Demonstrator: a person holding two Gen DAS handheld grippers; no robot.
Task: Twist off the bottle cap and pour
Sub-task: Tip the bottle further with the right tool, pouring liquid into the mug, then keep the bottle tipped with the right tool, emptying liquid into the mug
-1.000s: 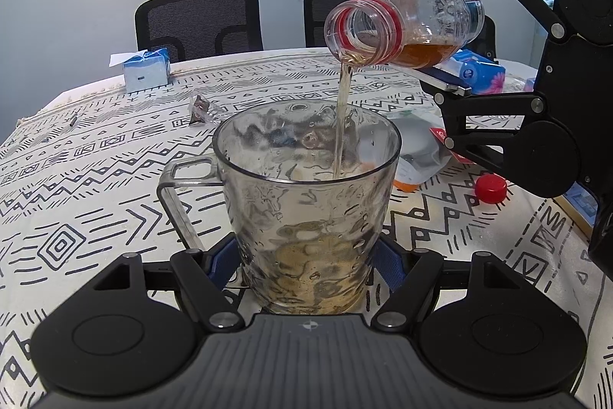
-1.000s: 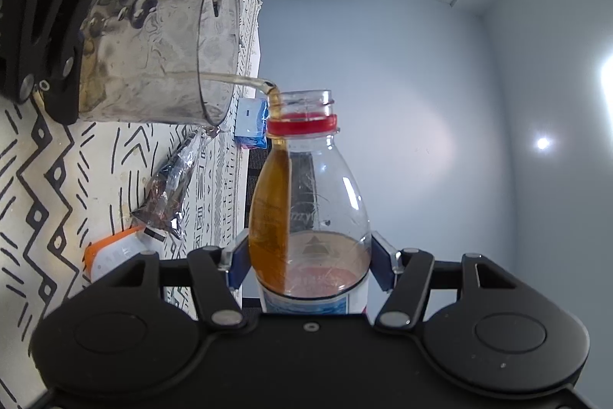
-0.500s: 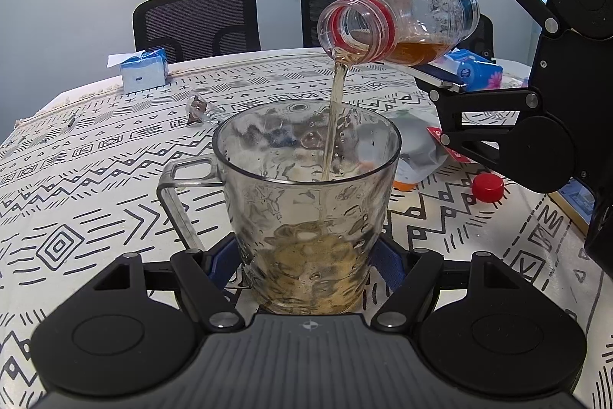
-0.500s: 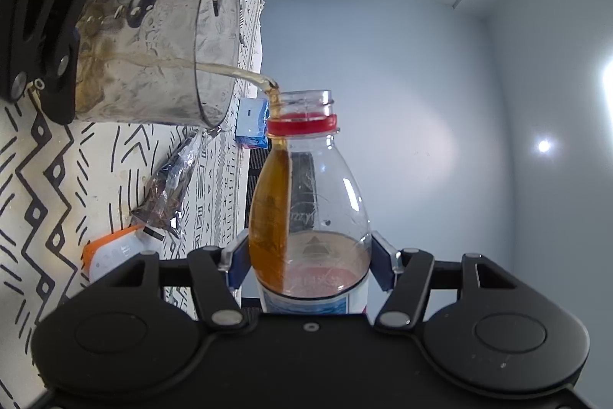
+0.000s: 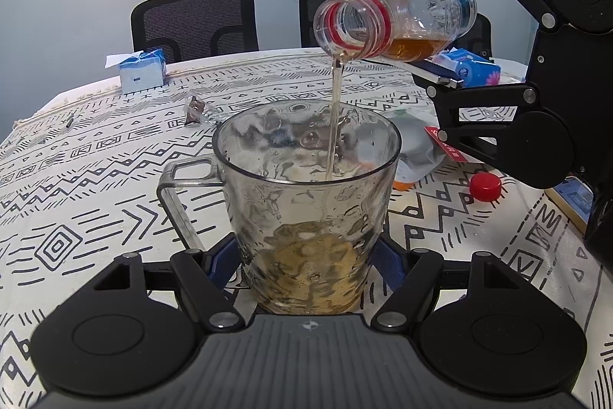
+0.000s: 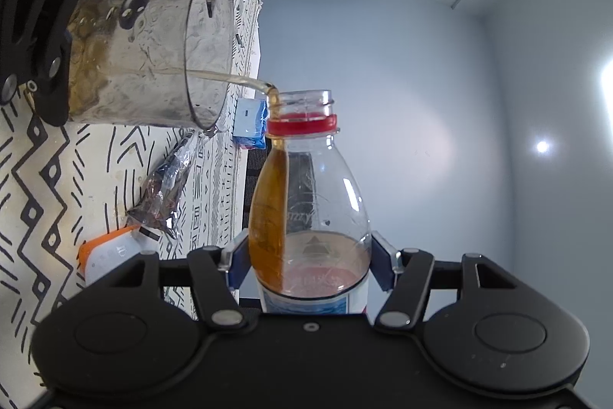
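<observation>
My left gripper (image 5: 306, 255) is shut on a clear glass mug (image 5: 306, 186) with a handle on its left, standing on the patterned tablecloth. My right gripper (image 6: 310, 255) is shut on an uncapped clear plastic bottle (image 6: 306, 209) with a red neck ring, tipped on its side above the mug. The bottle also shows in the left wrist view (image 5: 398, 14). A thin stream of amber drink (image 5: 335, 125) runs from the bottle mouth into the mug, where foamy amber liquid lies at the bottom. The red cap (image 5: 485, 187) lies on the cloth to the mug's right.
A blue-and-white carton (image 5: 141, 71) stands at the table's far left edge. A crumpled wrapper (image 5: 195, 109), a white pouch (image 5: 413, 148) and a blue tissue pack (image 5: 473, 67) lie behind the mug. Two black chairs (image 5: 193, 22) stand beyond the table.
The bottle has shifted slightly left and tipped a little further. The liquid in the bottle has dropped and the level in the mug has risen. The mug has not moved.
</observation>
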